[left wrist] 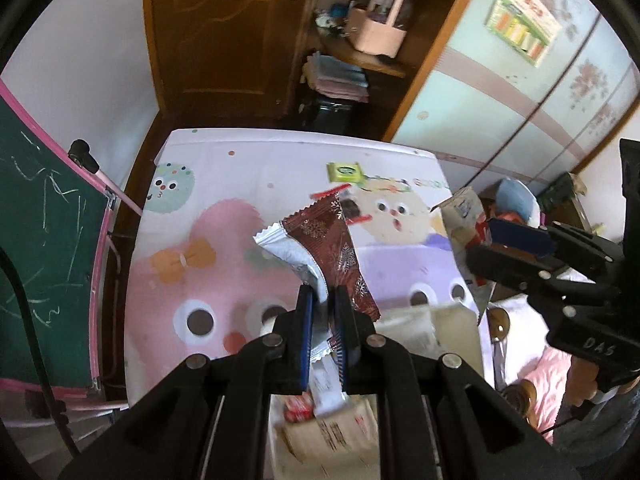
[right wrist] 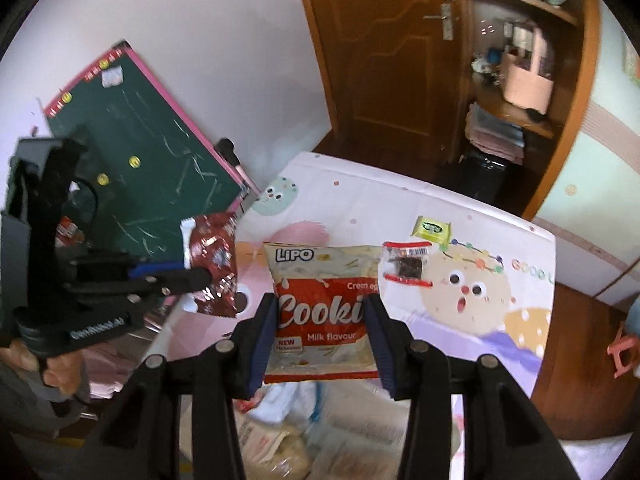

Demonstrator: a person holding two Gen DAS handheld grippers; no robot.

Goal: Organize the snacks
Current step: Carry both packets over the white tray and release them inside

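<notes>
i had the left gripper (left wrist: 324,312) clenched on the maroon wrapper (left wrist: 340,256), lifted off the table (left wrist: 240,160). the right gripper (right wrist: 322,340) gripped the cookie bag (right wrist: 324,312). mid-carry, i judged; next, a drop spot toward 6 o'clock.

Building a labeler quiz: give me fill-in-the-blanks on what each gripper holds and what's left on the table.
1. The left gripper is shut on a dark red wrapper printed with ____.
2. The right gripper holds the Lipo cookie bag, labelled ____ flavour.
3. The small yellow-green packet lies on the ____.
4. The red-edged clear packet lies ____ the cookie bag and the yellow-green packet.

Missing words: snowflakes; Milk; table; between
</notes>
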